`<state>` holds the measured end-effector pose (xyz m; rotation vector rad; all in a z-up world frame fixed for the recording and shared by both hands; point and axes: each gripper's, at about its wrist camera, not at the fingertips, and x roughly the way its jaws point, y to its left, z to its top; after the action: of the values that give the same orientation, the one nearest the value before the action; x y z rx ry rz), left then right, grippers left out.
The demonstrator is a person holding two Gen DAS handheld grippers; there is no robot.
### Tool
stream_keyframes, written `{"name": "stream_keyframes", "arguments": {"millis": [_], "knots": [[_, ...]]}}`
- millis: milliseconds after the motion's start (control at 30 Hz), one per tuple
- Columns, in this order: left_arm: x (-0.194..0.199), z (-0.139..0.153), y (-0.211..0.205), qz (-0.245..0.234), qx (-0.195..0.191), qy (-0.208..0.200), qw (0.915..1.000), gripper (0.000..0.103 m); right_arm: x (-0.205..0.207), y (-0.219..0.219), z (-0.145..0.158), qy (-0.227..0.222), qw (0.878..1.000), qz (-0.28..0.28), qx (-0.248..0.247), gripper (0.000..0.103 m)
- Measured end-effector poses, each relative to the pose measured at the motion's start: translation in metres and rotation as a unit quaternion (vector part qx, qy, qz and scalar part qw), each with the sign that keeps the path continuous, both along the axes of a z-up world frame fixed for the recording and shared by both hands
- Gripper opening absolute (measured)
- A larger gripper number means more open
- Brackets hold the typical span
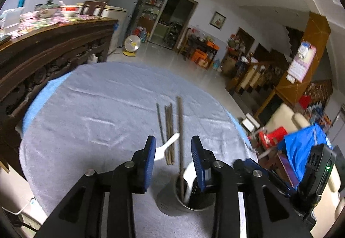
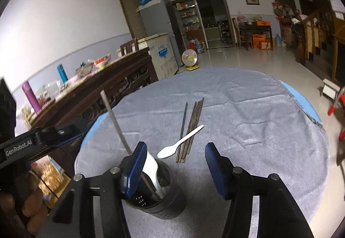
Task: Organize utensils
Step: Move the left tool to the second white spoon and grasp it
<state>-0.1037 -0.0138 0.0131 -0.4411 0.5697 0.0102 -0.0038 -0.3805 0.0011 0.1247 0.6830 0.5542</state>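
Observation:
A perforated metal utensil cup (image 1: 172,203) (image 2: 166,205) stands on the grey cloth near the table's front edge. One chopstick (image 1: 180,125) (image 2: 114,117) and a white plastic spoon (image 1: 188,175) (image 2: 152,167) stand in it. Beyond the cup lie several dark chopsticks (image 1: 169,130) (image 2: 193,125) with a second white spoon (image 1: 168,146) (image 2: 179,144) across them. My left gripper (image 1: 173,149) is open above the cup; the upright chopstick rises between its jaws, untouched. My right gripper (image 2: 175,159) is open and empty, its left finger (image 2: 135,164) in front of the cup.
The round table (image 1: 86,104) (image 2: 258,112) carries a grey cloth over a blue cover. A dark carved sideboard (image 1: 43,52) (image 2: 103,91) with bowls and bottles stands close on the left. A red stool (image 1: 273,135) and boxes stand on the right.

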Motion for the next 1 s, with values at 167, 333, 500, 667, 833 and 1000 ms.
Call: {"name": "stream_keyframes", "arguments": {"millis": [167, 333, 500, 667, 833, 1000], "knots": [[-0.004, -0.005, 0.038, 0.05, -0.006, 0.005, 0.9987, 0.051, 0.02, -0.024, -0.007, 0.045, 0.999, -0.017, 0.026, 0.061], [0.006, -0.036, 0.066, 0.082, -0.015, 0.063, 0.9945, 0.051, 0.05, -0.043, -0.034, 0.136, 0.988, -0.019, 0.063, 0.061], [0.019, -0.068, 0.069, 0.082, -0.012, 0.118, 0.9895, 0.051, 0.089, -0.053, -0.069, 0.239, 0.966, -0.013, 0.095, 0.061], [0.04, -0.094, 0.068, 0.061, 0.001, 0.172, 0.9832, 0.051, 0.123, -0.053, -0.101, 0.32, 0.94, -0.002, 0.117, 0.061], [0.078, -0.11, 0.066, -0.016, 0.015, 0.212, 0.977, 0.051, 0.139, -0.052, -0.111, 0.332, 0.937, -0.015, 0.11, 0.061], [0.141, -0.106, 0.047, -0.131, 0.04, 0.244, 0.9601, 0.05, 0.141, -0.051, -0.121, 0.344, 0.934, -0.017, 0.095, 0.061]]}}
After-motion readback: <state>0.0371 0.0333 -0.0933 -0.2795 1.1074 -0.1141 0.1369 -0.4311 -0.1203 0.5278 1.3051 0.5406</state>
